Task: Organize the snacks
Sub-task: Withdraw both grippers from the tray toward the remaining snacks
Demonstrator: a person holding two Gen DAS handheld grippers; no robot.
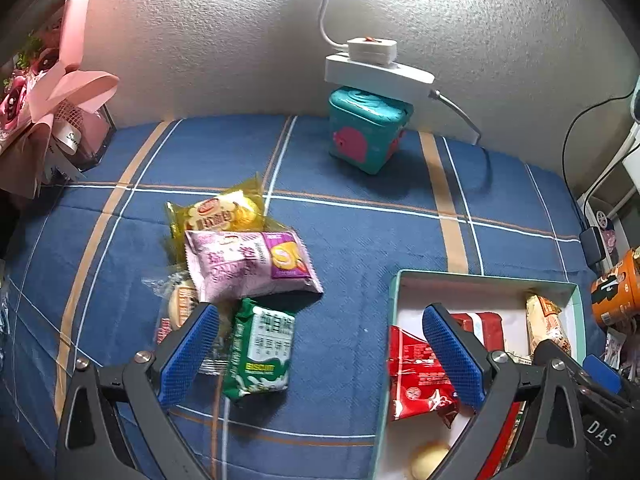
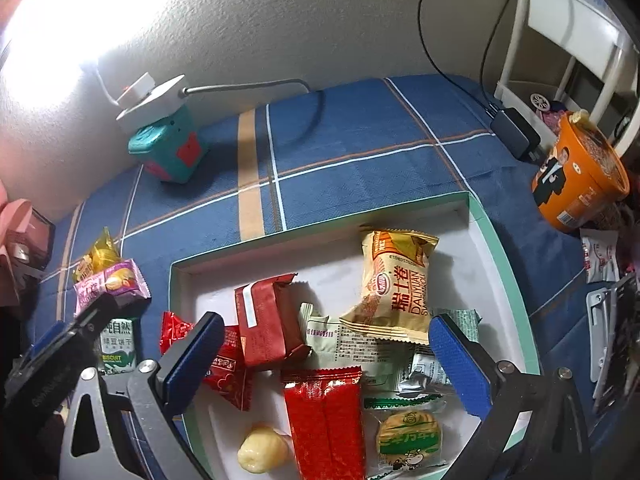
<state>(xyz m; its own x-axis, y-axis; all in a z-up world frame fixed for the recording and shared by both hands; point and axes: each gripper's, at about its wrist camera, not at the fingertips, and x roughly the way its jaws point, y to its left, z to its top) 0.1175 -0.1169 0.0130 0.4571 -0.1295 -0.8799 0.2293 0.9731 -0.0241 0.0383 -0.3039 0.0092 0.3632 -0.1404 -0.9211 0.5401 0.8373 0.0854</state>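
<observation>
In the left wrist view, a pink bouquet (image 1: 36, 104) sits at the upper left edge on the blue plaid cloth (image 1: 360, 232). Left of centre lies a loose heap of snacks: a yellow pack (image 1: 218, 210) at the back, a purple pack (image 1: 250, 264) overlapping its near edge, and a green biscuit pack (image 1: 260, 348) nearest the camera. The left gripper (image 1: 320, 360) hangs over the cloth with its jaws spread wide and nothing between them; its left finger stands over the near-left edge of the heap. Upper centre, a teal box (image 1: 366, 132) stands by the wall with a white power strip (image 1: 376, 68) on top. Lower right is the tray (image 1: 480, 278), holding a red pack (image 1: 416, 376), with an orange noodle cup (image 1: 614, 292) just beyond its right rim at the frame edge.

In the right wrist view, the same heap appears at the left edge, the purple pack (image 2: 110, 284) above the biscuit pack (image 2: 118, 344). The right gripper (image 2: 328, 360) hovers over the tray (image 2: 504, 248), jaws wide apart and gripping nothing. In the tray, left to right: a small red pack (image 2: 224, 372), a dark red bar (image 2: 266, 324), a yellow bun (image 2: 262, 452) at the bottom, a bright red pack (image 2: 324, 420), a pale green pack (image 2: 352, 344) and a tan Swiss-roll pack (image 2: 394, 280) lying on it. The noodle cup (image 2: 578, 184) stands at the right.
</observation>
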